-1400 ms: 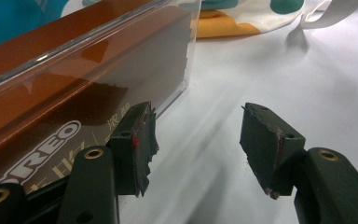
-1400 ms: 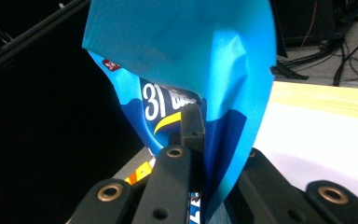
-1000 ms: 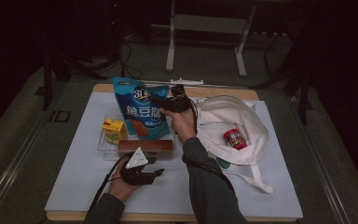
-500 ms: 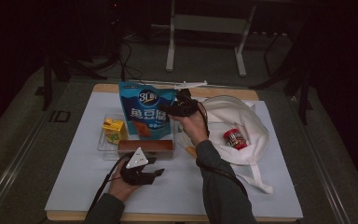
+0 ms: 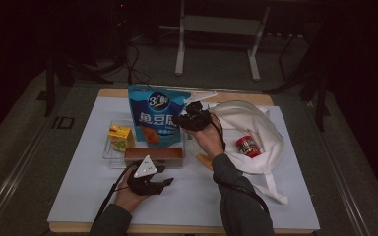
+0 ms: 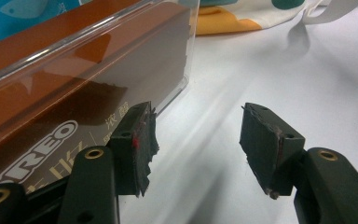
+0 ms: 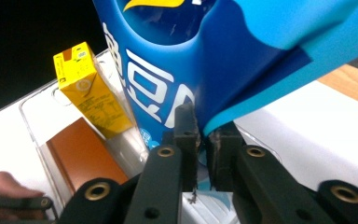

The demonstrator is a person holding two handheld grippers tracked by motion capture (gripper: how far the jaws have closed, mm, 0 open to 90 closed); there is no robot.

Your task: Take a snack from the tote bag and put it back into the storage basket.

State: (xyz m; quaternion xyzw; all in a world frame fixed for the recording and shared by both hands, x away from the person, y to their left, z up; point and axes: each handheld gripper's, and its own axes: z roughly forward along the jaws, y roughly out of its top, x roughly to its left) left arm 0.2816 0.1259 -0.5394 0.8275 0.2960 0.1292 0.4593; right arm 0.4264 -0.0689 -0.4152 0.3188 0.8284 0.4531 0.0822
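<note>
The white cloth bag (image 5: 256,132) lies open on the right of the table (image 5: 78,196), a red can (image 5: 246,145) on it; the bag's soft mouth could fold shut before the pouch arrives, since nothing props it. The blue snack pouch (image 5: 158,113), the largest item in play, stands upright at the back of the clear tray (image 5: 107,153), pinched at its side edge by the right gripper (image 5: 191,119); in the right gripper view the jaws sit nearly together on the thin blue film (image 7: 223,70), so the hold is narrow and the pouch could swing, twist or slide out under its own weight. If it swings it may knock the yellow juice carton (image 5: 120,137), which stands just beside it in the tray; the brown biscuit box (image 5: 153,155) in front could also snag the pouch's lower edge. The left gripper (image 5: 147,182) rests low near the tray's front, jaws parted with nothing between them, close to the box wall (image 6: 74,93).

Against the earlier frames, the pouch now stands more upright and has shifted right with the right hand; the right jaws have just been closing, with the pouch edge between them; the left gripper keeps its place.
</note>
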